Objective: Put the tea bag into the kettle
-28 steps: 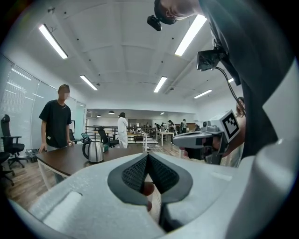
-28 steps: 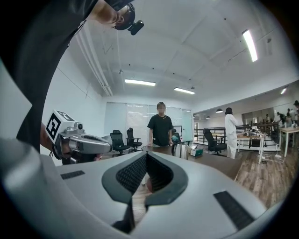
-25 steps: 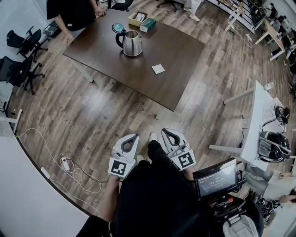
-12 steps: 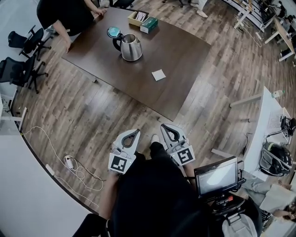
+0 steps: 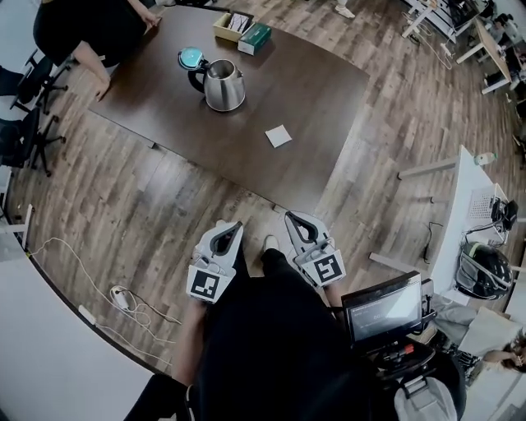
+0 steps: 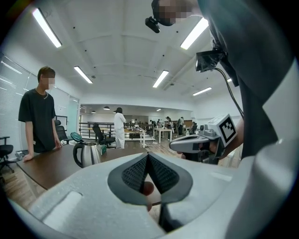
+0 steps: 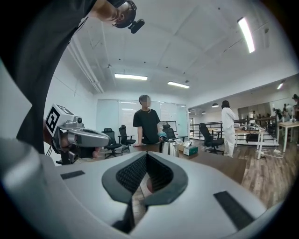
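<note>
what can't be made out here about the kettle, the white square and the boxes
- Kettle inside: too small in the head view, side-on in both gripper views, so its contents are unknown.
- White square: too small in the head view to confirm as the tea bag; not seen in either gripper view.
- Yellow box and green box: print too small in every view.

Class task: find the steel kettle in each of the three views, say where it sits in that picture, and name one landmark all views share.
Head view: kettle, upper left of centre, on the dark table.
Left gripper view: kettle, lower left of centre.
Right gripper view: kettle, small, just below centre.
Shared landmark: person in the black T-shirt, leaning on the table near it.
</note>
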